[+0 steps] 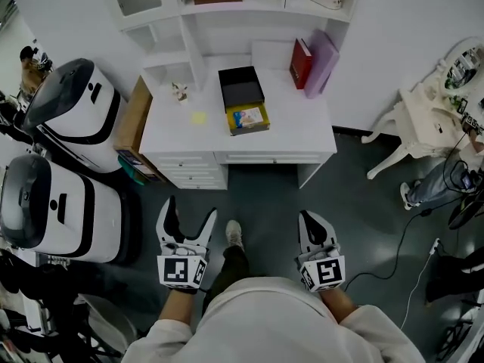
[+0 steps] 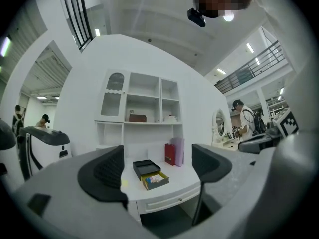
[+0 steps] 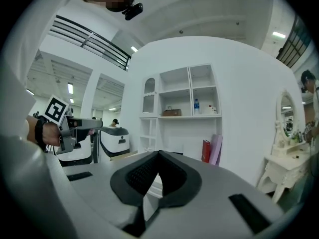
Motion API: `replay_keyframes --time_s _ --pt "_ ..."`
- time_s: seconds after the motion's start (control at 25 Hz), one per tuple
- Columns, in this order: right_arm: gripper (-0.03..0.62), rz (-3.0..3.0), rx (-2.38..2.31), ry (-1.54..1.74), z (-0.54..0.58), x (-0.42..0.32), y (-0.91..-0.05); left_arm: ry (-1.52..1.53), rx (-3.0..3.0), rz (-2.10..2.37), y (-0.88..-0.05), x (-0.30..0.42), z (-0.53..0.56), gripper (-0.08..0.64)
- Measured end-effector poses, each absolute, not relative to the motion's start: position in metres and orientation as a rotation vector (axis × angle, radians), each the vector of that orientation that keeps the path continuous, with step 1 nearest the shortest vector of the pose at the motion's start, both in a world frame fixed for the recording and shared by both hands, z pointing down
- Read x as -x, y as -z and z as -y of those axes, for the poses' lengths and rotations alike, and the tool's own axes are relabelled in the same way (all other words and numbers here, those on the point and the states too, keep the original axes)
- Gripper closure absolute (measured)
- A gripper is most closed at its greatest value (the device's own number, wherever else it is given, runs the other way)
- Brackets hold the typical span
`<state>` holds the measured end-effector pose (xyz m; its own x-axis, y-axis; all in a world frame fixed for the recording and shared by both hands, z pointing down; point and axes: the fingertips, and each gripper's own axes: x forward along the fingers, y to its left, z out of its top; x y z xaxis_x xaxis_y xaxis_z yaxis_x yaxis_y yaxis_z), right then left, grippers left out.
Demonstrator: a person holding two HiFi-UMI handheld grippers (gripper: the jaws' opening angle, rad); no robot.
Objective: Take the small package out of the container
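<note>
Left tongs [image 1: 190,212] spread, empty. Right tongs [image 1: 310,219] pressed together, empty. Both well short of white surface [image 1: 295,131]. Small package [image 1: 248,116] lies in yellow tray of open black container [image 1: 242,89], mid-surface. Step, likely: approach, open over tray, pinch package edges, lift straight. Package print too small to read.

White desk [image 1: 306,136]; black container [image 1: 240,89], yellow-lined; blue-and-yellow small package [image 1: 247,116]; red book [image 1: 300,63]; lilac folder [image 1: 322,63].
</note>
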<state>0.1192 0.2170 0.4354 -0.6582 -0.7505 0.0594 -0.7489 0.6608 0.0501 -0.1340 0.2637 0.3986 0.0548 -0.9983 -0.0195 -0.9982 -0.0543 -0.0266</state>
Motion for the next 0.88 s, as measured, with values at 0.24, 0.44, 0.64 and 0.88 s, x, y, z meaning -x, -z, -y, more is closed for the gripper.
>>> replay_keyframes --time_s 0.24,0.44,0.64,0.88 --pt "0.569 2.764 -1.312 0.038 -0.137 -0.086 -0.422 0.007 2.32 -2.094 -0.394 0.164 -0.175 0.133" --pt "0.569 2.736 -1.359 0.036 -0.074 -0.055 -0.417 0.043 2.378 -2.049 -0.396 0.193 -0.11 0.133" --pt "0.569 2.715 -1.392 0.031 -0.027 -0.024 -0.419 0.066 2.43 -2.002 -0.401 0.219 -0.056 0.133" --pt "0.569 2.689 -1.433 0.021 0.016 0.007 -0.417 0.119 2.506 -1.911 -0.41 0.237 0.001 0.133"
